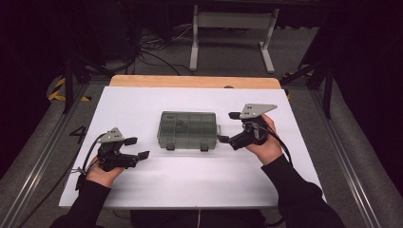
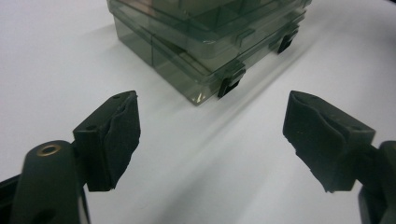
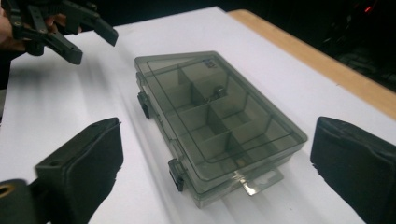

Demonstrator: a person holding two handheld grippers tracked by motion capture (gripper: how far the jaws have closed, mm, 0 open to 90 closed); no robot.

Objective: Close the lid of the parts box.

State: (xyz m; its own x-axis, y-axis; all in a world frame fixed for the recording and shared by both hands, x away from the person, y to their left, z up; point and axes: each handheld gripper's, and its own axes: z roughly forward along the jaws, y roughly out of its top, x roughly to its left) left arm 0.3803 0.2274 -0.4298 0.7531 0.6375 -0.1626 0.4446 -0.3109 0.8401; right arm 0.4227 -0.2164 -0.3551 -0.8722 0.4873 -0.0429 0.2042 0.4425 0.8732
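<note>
A shallow, smoke-grey translucent plastic compartment box (image 1: 188, 129) lies flat and closed at the middle of the white tabletop (image 1: 142, 185), its two small black latches (image 3: 176, 174) on the side facing the person. It looks light, rigid and rather slick, so I would expect it to skate on the table unless steadied; the short ends or the clear hang tab (image 3: 259, 181) seem the natural holds. Something small and dark sits in one compartment, too blurred to name. I can read no label or writing. The right gripper (image 1: 228, 127) hovers just beside the box's right end, jaws apart and empty; the left gripper (image 1: 137, 147) waits near the front-left corner, jaws likewise spread wide.
</note>
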